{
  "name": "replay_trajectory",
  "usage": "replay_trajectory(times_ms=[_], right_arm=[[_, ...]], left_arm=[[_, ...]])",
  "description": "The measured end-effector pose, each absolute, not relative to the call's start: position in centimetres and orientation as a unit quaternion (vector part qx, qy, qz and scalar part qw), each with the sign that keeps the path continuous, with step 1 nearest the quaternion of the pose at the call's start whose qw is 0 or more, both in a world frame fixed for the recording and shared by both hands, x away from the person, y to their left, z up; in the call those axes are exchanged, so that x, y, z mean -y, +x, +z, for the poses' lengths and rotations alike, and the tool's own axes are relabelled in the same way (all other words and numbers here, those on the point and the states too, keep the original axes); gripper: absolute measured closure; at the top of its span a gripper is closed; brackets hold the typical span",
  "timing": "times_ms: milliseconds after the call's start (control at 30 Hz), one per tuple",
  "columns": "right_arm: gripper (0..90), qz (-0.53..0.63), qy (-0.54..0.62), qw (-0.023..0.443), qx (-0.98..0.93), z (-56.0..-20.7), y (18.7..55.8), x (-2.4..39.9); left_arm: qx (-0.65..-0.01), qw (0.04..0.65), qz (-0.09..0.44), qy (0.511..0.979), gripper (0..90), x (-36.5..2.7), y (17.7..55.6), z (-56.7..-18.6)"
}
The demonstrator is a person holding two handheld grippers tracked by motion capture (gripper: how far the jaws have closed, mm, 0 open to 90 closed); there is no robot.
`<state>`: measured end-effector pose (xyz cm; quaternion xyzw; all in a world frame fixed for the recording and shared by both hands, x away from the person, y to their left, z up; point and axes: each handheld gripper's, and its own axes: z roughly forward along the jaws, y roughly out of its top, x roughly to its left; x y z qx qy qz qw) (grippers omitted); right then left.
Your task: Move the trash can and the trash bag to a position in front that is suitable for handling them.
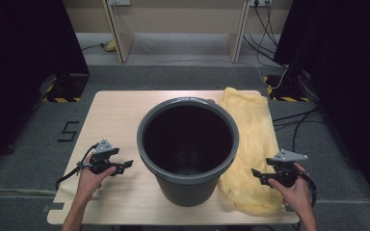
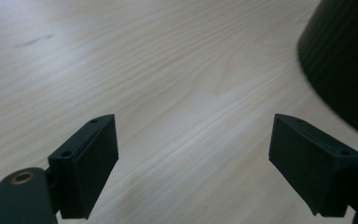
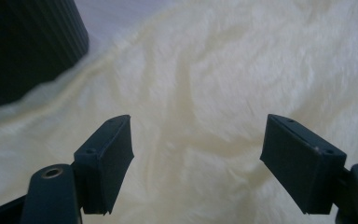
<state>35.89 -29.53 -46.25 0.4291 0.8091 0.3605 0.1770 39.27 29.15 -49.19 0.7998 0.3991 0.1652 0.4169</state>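
Note:
A dark grey bin stands upright in the middle of the wooden table, its inside dark. A crumpled yellow bag lies flat to the right of it, part under the bin's side. My left gripper is open to the left of the bin, above bare wood, with the bin's wall at the right of its view. My right gripper is open over the near part of the bag, jaws wide and nothing between them; the bin shows at upper left.
Beyond the table is grey carpet, with cables trailing at the right and black-and-yellow taped feet at both sides. A wooden frame stands at the back. The table's near edge runs just below the bin.

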Motion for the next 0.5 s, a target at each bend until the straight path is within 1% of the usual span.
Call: replay_trajectory(times_ms=[100,167,200,267,333,367,433,500], right_arm=[[26.2,0.374,0.427,0.181,-0.803,-45.4,35.5,28.3],[27.7,0.394,0.432,0.171,-0.793,-45.1,35.1,26.3],[27.7,0.394,0.432,0.171,-0.793,-45.1,35.1,26.3],[27.6,0.390,0.426,0.167,-0.799,-45.2,35.0,24.8],[27.7,0.388,0.412,0.163,-0.808,-45.1,34.8,23.4],[27.7,0.385,0.407,0.165,-0.812,-44.9,34.7,22.3],[27.6,0.384,0.404,0.161,-0.814,-44.8,34.7,21.7],[27.6,0.386,0.398,0.156,-0.818,-44.6,34.7,21.1]], left_arm=[[-0.394,0.429,0.167,0.796,15.4,-28.6,38.5,-48.7],[-0.389,0.450,0.156,0.788,15.4,-27.6,37.1,-48.5],[-0.389,0.450,0.156,0.788,15.7,-27.6,37.1,-48.5],[-0.383,0.465,0.142,0.785,16.7,-27.1,36.4,-48.5],[-0.372,0.461,0.153,0.791,17.2,-26.5,35.7,-48.4],[-0.365,0.471,0.153,0.788,17.3,-26.0,35.1,-48.2],[-0.362,0.506,0.113,0.775,18.6,-25.8,34.8,-48.1],[-0.362,0.510,0.108,0.773,19.1,-25.7,34.7,-48.1]])
